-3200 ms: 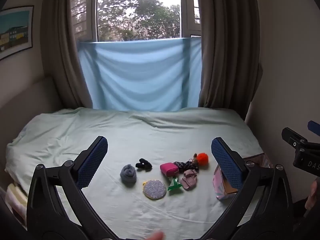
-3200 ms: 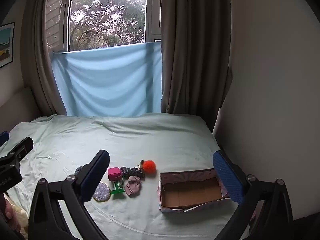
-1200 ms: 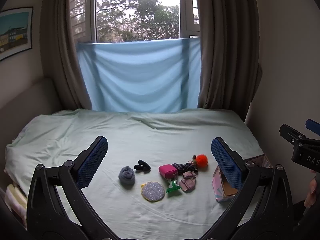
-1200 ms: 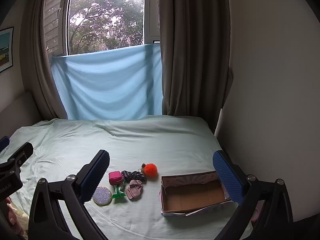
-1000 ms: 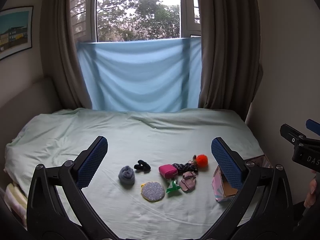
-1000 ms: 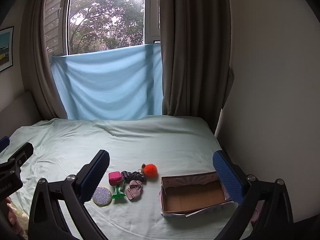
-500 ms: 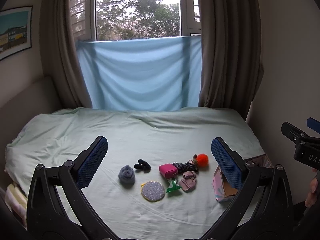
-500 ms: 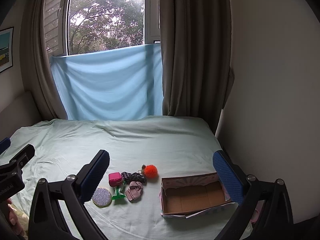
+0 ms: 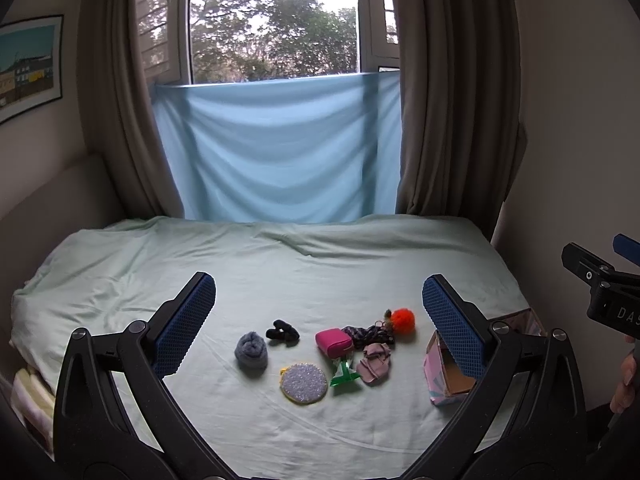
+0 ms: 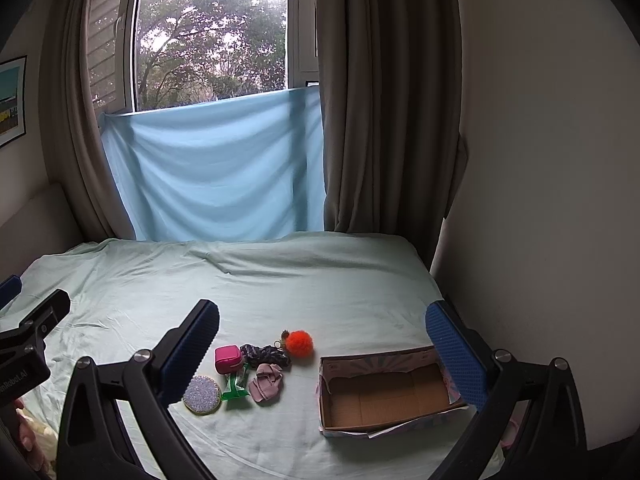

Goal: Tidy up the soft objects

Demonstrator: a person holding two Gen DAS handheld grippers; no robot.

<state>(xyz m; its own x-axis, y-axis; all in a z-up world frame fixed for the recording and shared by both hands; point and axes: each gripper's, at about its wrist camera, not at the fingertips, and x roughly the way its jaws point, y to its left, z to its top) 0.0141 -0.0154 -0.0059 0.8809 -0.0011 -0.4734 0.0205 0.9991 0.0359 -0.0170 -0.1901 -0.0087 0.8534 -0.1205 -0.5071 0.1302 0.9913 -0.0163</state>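
Small soft things lie in a cluster on the pale green bed sheet (image 9: 304, 276): a grey-blue rolled sock (image 9: 251, 349), a black scrunchie (image 9: 282, 333), a pink pouch (image 9: 333, 341), a dark patterned scrunchie (image 9: 368, 334), an orange pompom (image 9: 402, 320), a mauve cloth piece (image 9: 374, 367), a green clip (image 9: 343, 374) and a round glittery pad (image 9: 304, 383). An open cardboard box (image 10: 384, 394) stands to their right. My left gripper (image 9: 318, 320) is open and empty, held back above the cluster. My right gripper (image 10: 324, 350) is open and empty, above the box and pompom (image 10: 299, 342).
A wall (image 10: 540, 160) runs along the bed's right side, close to the box. Brown curtains (image 9: 452, 100) and a blue cloth (image 9: 276, 148) hang at the window behind the bed. The bed's left edge drops off by folded linen (image 9: 30, 396).
Both grippers have stayed open and nearly still, with only slight drift of the views. The things on the bed have not moved.
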